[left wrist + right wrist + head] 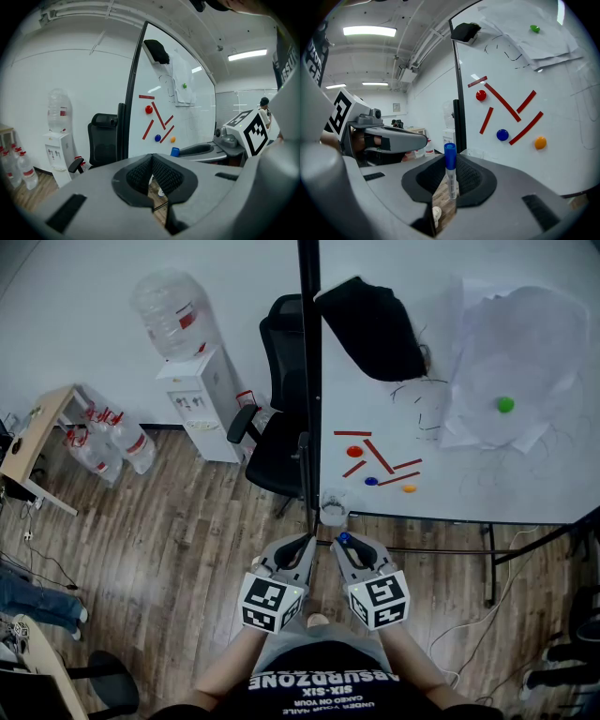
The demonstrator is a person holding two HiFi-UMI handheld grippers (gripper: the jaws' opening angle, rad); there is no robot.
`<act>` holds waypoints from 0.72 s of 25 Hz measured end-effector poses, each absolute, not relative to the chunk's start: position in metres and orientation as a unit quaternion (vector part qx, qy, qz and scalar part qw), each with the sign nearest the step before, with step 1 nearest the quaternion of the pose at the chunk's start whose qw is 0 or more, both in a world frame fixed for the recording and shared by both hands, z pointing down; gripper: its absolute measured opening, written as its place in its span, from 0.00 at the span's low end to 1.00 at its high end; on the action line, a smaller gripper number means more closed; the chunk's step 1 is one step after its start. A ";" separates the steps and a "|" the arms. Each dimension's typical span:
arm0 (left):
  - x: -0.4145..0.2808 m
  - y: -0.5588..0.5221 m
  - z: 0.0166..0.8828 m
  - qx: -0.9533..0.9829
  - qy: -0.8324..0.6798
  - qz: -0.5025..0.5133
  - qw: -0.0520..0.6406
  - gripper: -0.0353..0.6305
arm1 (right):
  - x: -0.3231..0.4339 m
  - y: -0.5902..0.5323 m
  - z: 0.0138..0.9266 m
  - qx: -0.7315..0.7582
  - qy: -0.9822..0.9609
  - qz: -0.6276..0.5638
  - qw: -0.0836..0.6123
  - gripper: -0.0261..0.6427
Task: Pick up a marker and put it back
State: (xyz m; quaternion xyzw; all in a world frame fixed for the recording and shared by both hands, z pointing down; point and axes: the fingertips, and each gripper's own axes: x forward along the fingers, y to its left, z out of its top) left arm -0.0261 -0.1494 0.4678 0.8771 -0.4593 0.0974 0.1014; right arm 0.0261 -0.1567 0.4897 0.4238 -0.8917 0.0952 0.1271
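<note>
Head view, lower centre: left gripper (302, 549) and right gripper (349, 546) side by side below the whiteboard (469, 474), blue-capped marker (343, 539) poking from the right one. Left gripper view, centre: jaws pressed together, nothing between. Right gripper view, centre: jaws pinching the marker upright. Pick-up apparently done; putting back not yet done.

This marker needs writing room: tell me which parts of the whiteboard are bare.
Bare: the whiteboard stretch below the paper sheets, right of the orange magnet; also the left strip between the black cloth and the red strips. Crowded: around those strips, and the scribbles.
</note>
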 end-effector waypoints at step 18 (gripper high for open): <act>-0.028 -0.148 0.469 0.876 -0.460 0.097 0.104 0.06 | 0.036 -0.162 0.449 0.434 -0.893 0.076 0.090 0.14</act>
